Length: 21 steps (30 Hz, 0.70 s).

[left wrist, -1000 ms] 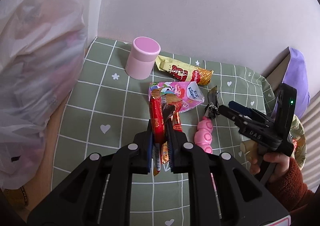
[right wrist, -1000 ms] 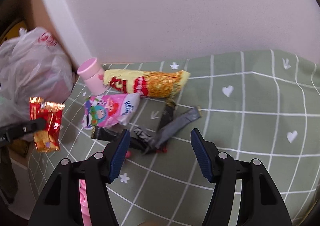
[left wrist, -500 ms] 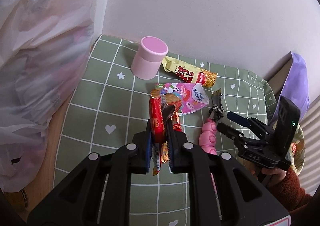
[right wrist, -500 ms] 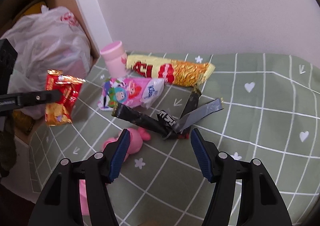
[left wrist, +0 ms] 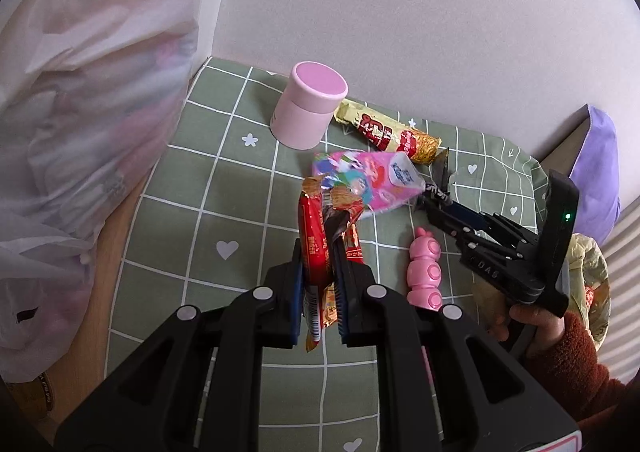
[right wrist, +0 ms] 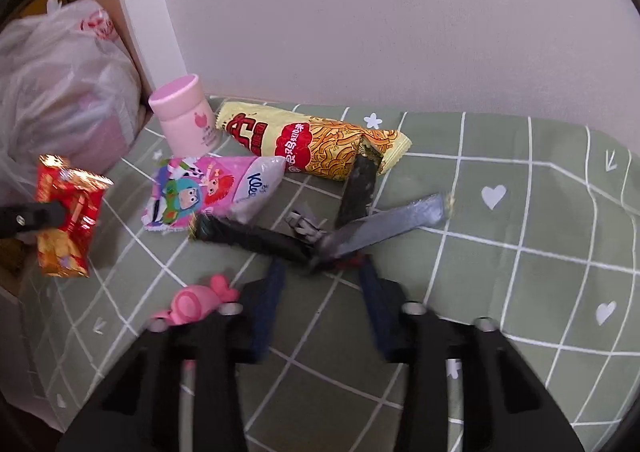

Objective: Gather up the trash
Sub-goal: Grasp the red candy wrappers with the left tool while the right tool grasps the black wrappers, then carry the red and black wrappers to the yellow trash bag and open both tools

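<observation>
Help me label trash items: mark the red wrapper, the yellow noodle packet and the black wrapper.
red wrapper point(left wrist: 313, 238), left wrist view, its red face.
yellow noodle packet point(right wrist: 316, 143), right wrist view, its printed middle.
black wrapper point(right wrist: 256, 238), right wrist view, its left strip.

A green checked cloth point(right wrist: 520, 179) (white hearts, stars) covers the desk. On it lie a pink jar point(right wrist: 186, 119), yellow noodle packet point(right wrist: 312, 141), pink tissue pack point(right wrist: 212, 191), dark wrappers point(right wrist: 360, 228) and pink toy point(left wrist: 425, 272).

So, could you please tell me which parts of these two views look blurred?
Right wrist view: the right gripper, its jaws just closing around the dark wrappers, is motion-smeared. Left wrist view: sharp, apart from the soft plastic bag close by.
</observation>
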Motion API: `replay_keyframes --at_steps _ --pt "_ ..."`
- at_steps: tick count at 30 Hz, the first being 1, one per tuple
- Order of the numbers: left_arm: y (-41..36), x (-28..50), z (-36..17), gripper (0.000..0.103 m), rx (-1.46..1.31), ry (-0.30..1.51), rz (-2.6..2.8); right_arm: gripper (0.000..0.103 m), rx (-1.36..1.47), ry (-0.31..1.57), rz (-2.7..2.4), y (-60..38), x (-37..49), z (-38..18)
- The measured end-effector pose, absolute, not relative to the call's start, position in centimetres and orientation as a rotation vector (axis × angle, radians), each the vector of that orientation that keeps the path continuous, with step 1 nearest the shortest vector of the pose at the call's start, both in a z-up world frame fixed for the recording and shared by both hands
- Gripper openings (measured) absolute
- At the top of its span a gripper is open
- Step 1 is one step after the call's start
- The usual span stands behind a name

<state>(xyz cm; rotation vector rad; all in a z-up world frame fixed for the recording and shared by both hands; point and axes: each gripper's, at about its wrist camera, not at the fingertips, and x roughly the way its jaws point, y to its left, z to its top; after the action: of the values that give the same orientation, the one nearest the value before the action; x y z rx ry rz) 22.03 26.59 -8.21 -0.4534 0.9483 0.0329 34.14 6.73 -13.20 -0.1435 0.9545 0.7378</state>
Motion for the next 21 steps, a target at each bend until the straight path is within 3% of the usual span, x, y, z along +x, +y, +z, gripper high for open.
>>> replay_keyframes --at_steps 6,7,8,10,18,21 --pt "26.1 22.1 -8.3 0.012 -0.455 0.955 0.022 0.033 -0.03 0.962 0.784 5.4 34.7 -12.5" --pt "26.1 22.0 -8.2 0.012 -0.453 0.953 0.021 0.036 -0.011 0.958 0.782 5.1 34.7 -12.3" --pt "26.1 22.0 -8.1 0.012 -0.452 0.951 0.021 0.045 0.012 0.958 0.781 4.8 34.7 -12.3" --pt "26.2 22.0 -8.2 0.012 -0.452 0.949 0.021 0.049 0.09 0.96 0.771 4.0 34.7 -12.1" --pt "26.3 21.9 -8.1 0.012 -0.454 0.949 0.014 0.049 0.011 0.975 0.641 5.8 36.0 -13.1" --pt "26.1 21.8 -8.0 0.012 -0.448 0.946 0.012 0.033 -0.054 0.96 0.687 7.1 35.5 -13.2"
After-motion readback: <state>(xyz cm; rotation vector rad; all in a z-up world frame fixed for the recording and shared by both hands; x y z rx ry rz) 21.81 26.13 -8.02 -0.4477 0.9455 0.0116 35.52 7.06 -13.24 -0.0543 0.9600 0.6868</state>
